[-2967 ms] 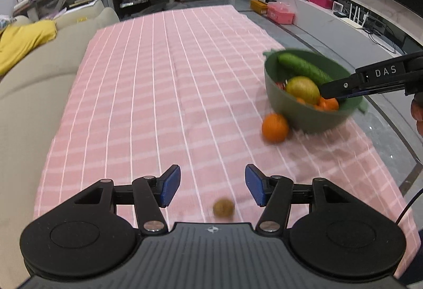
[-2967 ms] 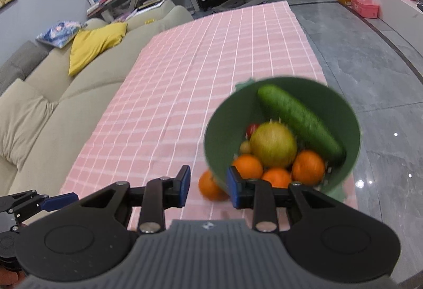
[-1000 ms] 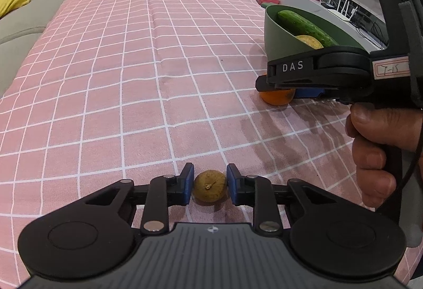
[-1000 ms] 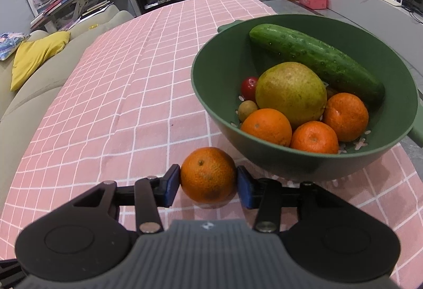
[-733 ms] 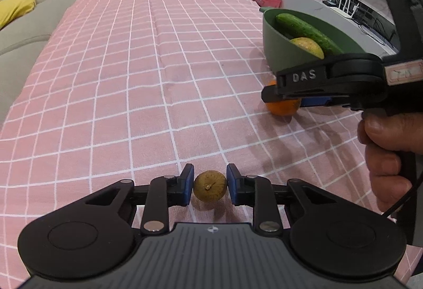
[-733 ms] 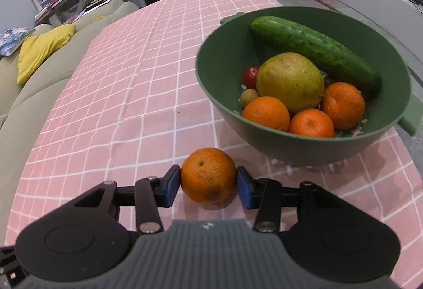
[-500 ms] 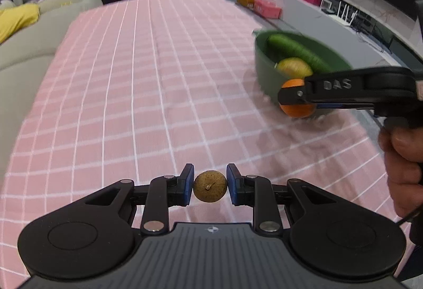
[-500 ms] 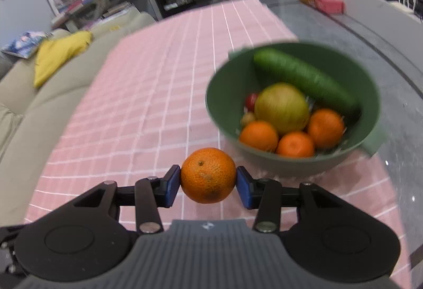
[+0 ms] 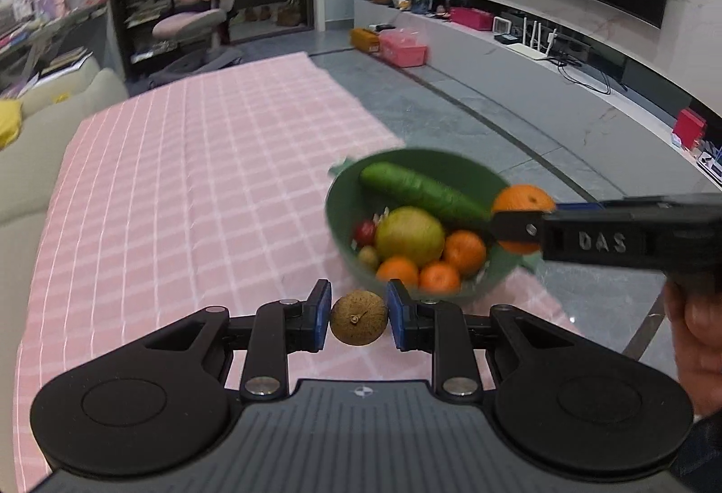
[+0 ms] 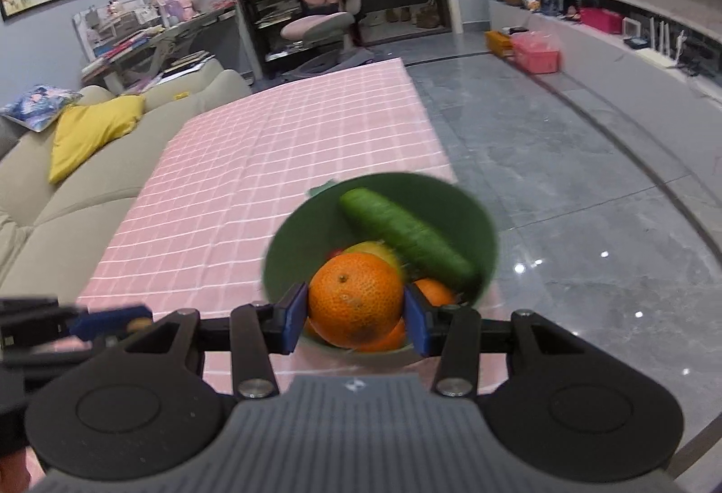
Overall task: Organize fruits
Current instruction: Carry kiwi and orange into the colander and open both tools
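Observation:
My left gripper (image 9: 358, 316) is shut on a small brown round fruit (image 9: 358, 317), held in the air just in front of the green bowl (image 9: 343, 195). The bowl holds a cucumber (image 9: 424, 191), a yellow-green pear (image 9: 409, 236), several oranges and a small red fruit. My right gripper (image 10: 356, 308) is shut on an orange (image 10: 355, 298), held above the near rim of the green bowl (image 10: 469, 204). In the left wrist view that orange (image 9: 522, 200) hangs over the bowl's right side, with a hand (image 9: 697, 330) on the handle.
The bowl stands near the right edge of a table under a pink checked cloth (image 9: 180, 186). A beige sofa (image 10: 67, 195) with a yellow cushion (image 10: 90, 132) runs along the left. Grey tiled floor (image 10: 586, 186) lies to the right.
Both grippers rose off the cloth with their fruit. The right one carried the orange up over the bowl; the left lifted the brown fruit and drew toward the bowl.

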Tool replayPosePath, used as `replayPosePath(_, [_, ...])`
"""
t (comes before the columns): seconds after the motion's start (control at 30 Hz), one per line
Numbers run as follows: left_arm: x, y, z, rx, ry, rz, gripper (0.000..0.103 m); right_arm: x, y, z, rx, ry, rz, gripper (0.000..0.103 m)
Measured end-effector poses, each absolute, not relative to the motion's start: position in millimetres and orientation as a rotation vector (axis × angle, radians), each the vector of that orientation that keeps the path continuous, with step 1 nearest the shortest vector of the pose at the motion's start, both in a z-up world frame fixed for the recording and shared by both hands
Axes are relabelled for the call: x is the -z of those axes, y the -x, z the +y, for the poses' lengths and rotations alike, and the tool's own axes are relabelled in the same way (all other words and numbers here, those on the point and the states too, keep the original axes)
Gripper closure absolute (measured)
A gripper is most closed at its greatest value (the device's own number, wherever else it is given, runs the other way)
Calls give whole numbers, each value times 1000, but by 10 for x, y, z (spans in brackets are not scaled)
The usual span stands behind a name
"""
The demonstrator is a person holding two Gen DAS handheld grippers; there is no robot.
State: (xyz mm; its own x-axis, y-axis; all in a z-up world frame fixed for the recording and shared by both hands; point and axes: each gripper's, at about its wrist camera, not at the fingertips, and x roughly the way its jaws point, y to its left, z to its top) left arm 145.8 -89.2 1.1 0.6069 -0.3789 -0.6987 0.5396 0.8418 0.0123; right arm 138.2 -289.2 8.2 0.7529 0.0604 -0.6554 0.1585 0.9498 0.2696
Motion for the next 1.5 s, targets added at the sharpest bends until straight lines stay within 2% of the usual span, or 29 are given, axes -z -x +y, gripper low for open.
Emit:
replayPosePath(0.33, [262, -1837, -1380, 552, -342, 756, 73, -146, -2038, -3109, -36, -342, 753, 60])
replayPosePath(0.6, [524, -2025, -1477, 560, -318, 795, 73, 116, -2516, -2996, -98, -320, 815, 60])
replayPosePath(1.07, [648, -2107, -1516, 560, -315, 826, 73, 459, -2890, -2954, -148, -365, 892, 59])
replayPosePath(1.13, [626, -2096, -1501, 562, -311, 824, 68, 454, -2888, -2957, -144, -365, 894, 59])
replayPosePath(1.2, [583, -2100, -1495, 561, -309, 819, 54, 427, -2876, -2951, -145, -371, 884, 59])
replayPosePath(1.3, [539, -2080, -1477, 552, -296, 825, 39, 340, -2825, -2973, -152, -378, 855, 58])
replayPosePath(1.5, [336, -2021, -1368, 538, -245, 823, 39, 129, -2720, -3053, -150, -378, 818, 58])
